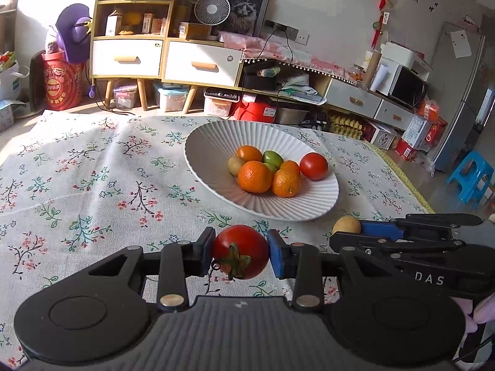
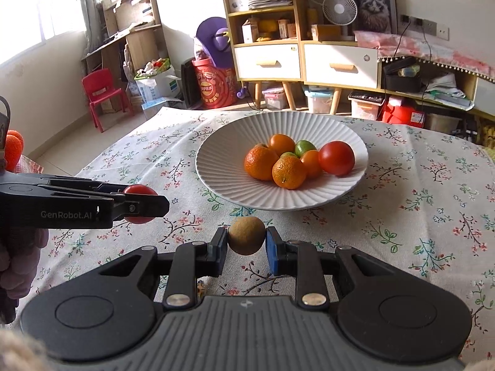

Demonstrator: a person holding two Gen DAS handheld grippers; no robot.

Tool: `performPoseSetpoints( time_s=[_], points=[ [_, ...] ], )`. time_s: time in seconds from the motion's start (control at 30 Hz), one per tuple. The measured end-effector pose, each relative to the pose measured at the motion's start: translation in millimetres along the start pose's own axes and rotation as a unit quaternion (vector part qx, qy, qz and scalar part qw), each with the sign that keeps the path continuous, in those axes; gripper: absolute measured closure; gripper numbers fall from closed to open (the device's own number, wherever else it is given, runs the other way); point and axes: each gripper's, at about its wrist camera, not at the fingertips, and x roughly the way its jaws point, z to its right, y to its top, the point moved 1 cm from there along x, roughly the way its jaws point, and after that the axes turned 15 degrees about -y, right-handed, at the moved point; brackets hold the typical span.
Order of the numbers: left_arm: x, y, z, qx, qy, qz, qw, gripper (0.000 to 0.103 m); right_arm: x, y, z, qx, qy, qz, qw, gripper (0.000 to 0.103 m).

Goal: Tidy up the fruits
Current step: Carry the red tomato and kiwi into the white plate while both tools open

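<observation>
- Left gripper (image 1: pixel 240 252) has its jaws pinching a red tomato (image 1: pixel 240 251) on both sides, green calyx facing the camera, held above the near part of the worktop (image 1: pixel 92 167).
- From the right wrist view that same tomato (image 2: pixel 139 204) peeks out red between the dark fingers of the left gripper (image 2: pixel 140 205), near the worktop's left edge.
- Right gripper (image 2: pixel 246 241) has its jaws closed on a brown kiwi (image 2: pixel 246 235), one blue pad on each side, the fruit lifted off the floral tablecloth (image 2: pixel 417 185).
- In the left wrist view the kiwi (image 1: pixel 346 225) shows as a tan lump at the tip of the right gripper (image 1: pixel 349 232), just beside the plate's near rim.
- The white ribbed plate (image 1: pixel 213 142) sits toward the far side of the worktop, right of centre, both grippers short of its near rim.
- Inside the plate: a second tomato (image 1: pixel 313 166) on the right side, lying against the oranges.
- Four oranges (image 1: pixel 254 176) heaped in the middle, touching one another, two in front and two behind.
- A green fruit (image 1: pixel 273 159) sits at the back of the heap, with another green patch poking up between the oranges; I cannot tell what kind it is.
- A second kiwi (image 1: pixel 234 165) rests at the heap's left side, touching the front orange; the oranges hide it from the right wrist camera.
- The plate's left half is bare white ribs.
</observation>
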Motion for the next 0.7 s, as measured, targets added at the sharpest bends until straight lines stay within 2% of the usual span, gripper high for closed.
performPoseSetpoints(
  time_s=[0.17, 0.7],
  points=[
    [8, 6, 7, 0.008, -0.005, 0.005, 0.9999, 0.064, 3, 10, 8, 0.015, -0.012, 0.015, 1.000, 0.079],
    [39, 18, 21, 0.035, 0.004, -0.002, 0.9994, 0.064, 22, 24, 26, 0.029, -0.036, 0.016, 0.999, 0.079]
  ],
)
